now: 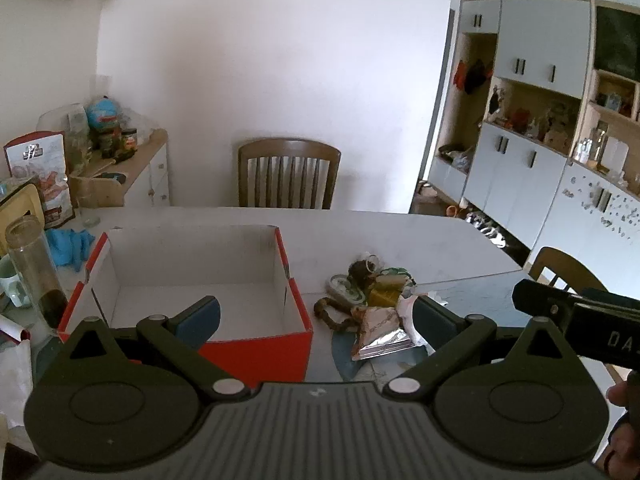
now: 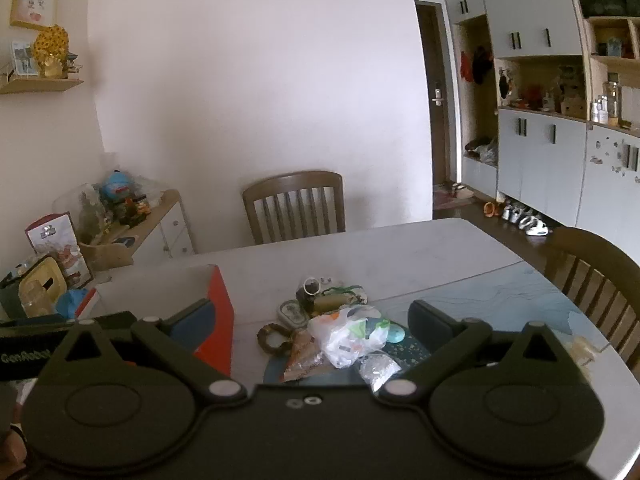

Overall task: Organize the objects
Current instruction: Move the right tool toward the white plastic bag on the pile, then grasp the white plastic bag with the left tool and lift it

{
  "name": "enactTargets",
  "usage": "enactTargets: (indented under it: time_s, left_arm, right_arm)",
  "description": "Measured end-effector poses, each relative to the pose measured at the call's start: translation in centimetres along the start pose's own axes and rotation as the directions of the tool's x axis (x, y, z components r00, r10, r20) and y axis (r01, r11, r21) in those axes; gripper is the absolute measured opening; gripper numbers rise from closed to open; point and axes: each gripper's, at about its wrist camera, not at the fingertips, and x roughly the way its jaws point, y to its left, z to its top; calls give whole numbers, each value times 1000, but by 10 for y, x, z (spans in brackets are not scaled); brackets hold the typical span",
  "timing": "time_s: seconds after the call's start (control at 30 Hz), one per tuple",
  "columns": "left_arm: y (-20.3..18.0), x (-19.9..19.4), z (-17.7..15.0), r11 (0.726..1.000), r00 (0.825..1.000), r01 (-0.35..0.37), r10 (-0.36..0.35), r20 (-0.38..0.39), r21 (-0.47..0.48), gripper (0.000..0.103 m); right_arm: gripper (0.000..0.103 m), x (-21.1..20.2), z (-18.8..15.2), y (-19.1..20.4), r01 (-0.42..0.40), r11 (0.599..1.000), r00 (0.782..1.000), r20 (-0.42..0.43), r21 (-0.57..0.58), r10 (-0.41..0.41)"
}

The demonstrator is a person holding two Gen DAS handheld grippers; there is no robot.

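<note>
An empty red cardboard box with a white inside stands open on the white table; its red side also shows in the right wrist view. To its right lies a pile of small things: a foil snack packet, a brown ring, a white plastic bag, a gold packet. My left gripper is open and empty, hovering over the box's near right corner. My right gripper is open and empty above the pile.
A wooden chair stands behind the table, another at the right. A glass jar, blue gloves and a mug sit left of the box. A cluttered sideboard stands at the wall.
</note>
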Motion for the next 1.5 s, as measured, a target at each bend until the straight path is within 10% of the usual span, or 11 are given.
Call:
enactTargets:
  time_s: [0.83,1.5]
  left_arm:
    - [-92,90,21,998,998,41,-39,-48,43,103]
    - [-135,211,-8,975,969,86,-34,-245,205,103]
  right_arm:
    - [99,91,5,-80,-97,973,992,-104,-208,77]
    - [77,173,-60,-105,-247,918,924,-360,-312,126]
